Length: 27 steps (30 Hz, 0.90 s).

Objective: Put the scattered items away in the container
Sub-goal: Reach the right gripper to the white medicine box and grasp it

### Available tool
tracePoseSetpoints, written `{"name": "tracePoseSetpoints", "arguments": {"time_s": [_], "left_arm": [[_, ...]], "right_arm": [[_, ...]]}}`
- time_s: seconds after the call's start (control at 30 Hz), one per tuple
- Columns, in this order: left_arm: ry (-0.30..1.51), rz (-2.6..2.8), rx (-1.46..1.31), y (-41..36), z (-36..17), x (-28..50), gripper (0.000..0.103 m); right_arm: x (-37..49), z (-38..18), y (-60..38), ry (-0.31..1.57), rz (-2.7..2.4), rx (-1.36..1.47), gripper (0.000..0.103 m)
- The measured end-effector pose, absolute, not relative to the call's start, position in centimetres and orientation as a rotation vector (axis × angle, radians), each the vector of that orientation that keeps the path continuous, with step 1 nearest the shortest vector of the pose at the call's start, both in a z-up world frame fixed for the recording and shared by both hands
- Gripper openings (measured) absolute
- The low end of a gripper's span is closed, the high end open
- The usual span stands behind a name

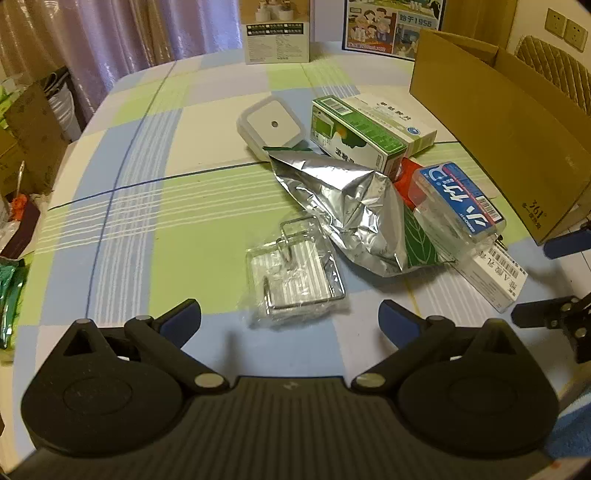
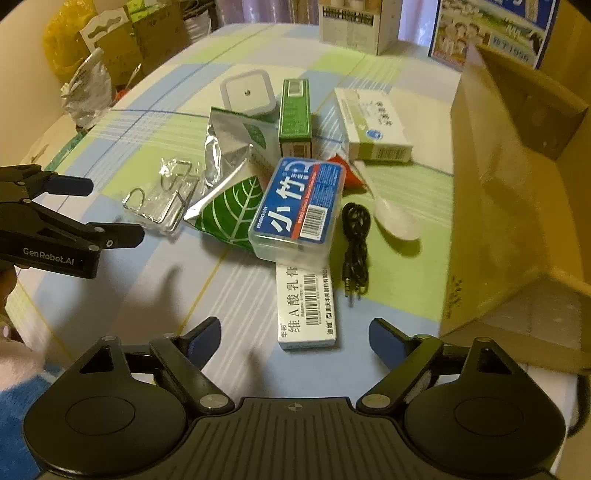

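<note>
Scattered items lie on the checked tablecloth beside an open cardboard box (image 1: 506, 122) (image 2: 517, 192). My left gripper (image 1: 290, 323) is open and empty, just short of a wire rack in clear wrap (image 1: 295, 273) (image 2: 162, 195). My right gripper (image 2: 295, 338) is open and empty, just short of a white ointment box (image 2: 306, 306) (image 1: 495, 273). Behind lie a foil leaf bag (image 1: 354, 206) (image 2: 229, 206), a blue-labelled clear case (image 1: 458, 199) (image 2: 299, 210), a green box (image 1: 354, 136) (image 2: 294, 110), a white medicine box (image 2: 373, 125), a white square lidded tub (image 1: 271, 125) (image 2: 247, 92), a black cable (image 2: 354, 243) and a white spoon (image 2: 395, 218).
Printed cartons (image 1: 277, 29) (image 2: 487, 29) stand at the table's far edge. Bags and cardboard (image 1: 26, 147) crowd the floor left of the table. The left gripper also shows at the left of the right wrist view (image 2: 110, 210).
</note>
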<state>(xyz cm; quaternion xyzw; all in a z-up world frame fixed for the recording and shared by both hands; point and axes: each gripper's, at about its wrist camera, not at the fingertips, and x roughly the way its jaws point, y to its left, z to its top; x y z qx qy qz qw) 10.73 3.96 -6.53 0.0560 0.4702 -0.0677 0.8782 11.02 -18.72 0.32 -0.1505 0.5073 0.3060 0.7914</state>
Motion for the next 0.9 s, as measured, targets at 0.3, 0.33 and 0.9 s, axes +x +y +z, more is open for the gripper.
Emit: {"name": "tracePoseSetpoints", "arguments": {"time_s": [0.3, 0.33, 0.9], "left_arm": [[0.987, -0.172, 0.094, 4.2, -7.7, 12.3, 0.097], [0.983, -0.181, 0.086, 4.3, -7.8, 12.5, 0.097], [0.983, -0.194, 0.098, 5.1, -8.2, 11.7, 0.058]], "right_arm": [[13.1, -1.9, -18.0, 1.138, 0.667, -0.326, 0.061], [13.1, -2.0, -17.9, 1.139, 0.668, -0.328, 0.060], [12.7, -1.7, -18.1, 1.173, 0.682, -0.290, 0.036]]}}
